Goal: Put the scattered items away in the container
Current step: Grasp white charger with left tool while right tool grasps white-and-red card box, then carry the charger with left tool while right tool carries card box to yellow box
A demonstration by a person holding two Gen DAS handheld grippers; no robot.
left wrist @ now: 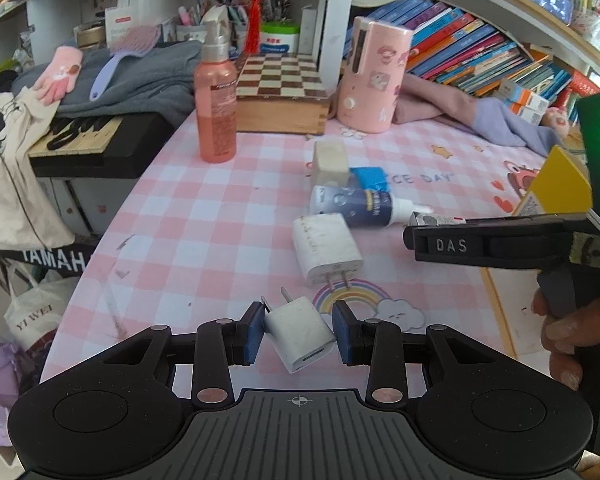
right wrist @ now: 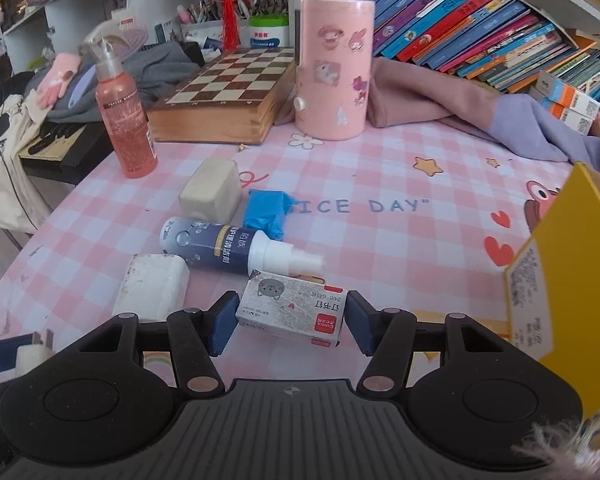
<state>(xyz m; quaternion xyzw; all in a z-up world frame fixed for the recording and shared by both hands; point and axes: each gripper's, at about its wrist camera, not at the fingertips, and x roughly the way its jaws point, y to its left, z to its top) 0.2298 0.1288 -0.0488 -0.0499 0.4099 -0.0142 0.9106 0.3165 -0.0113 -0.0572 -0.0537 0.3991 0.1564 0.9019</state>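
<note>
My left gripper (left wrist: 298, 332) is open around a small white charger (left wrist: 298, 334) lying on the pink checked tablecloth; its pads stand on either side, about touching it. My right gripper (right wrist: 290, 322) is open around a staple box (right wrist: 292, 312), with small gaps to both pads. Beyond lie a larger white charger (left wrist: 326, 250), a dark blue spray bottle (right wrist: 228, 248), a blue wad (right wrist: 266, 214) and a cream block (right wrist: 210, 190). The yellow cardboard container (right wrist: 560, 280) stands at the right. The right gripper also shows from the side in the left wrist view (left wrist: 412, 236).
A pink pump bottle (left wrist: 215, 100), a wooden chessboard box (left wrist: 280, 96) and a pink cylinder (left wrist: 374, 76) stand at the back. Pink and lilac cloth (right wrist: 480, 116) lies before leaning books. A keyboard (left wrist: 92, 144) with clothes sits off the table's left edge.
</note>
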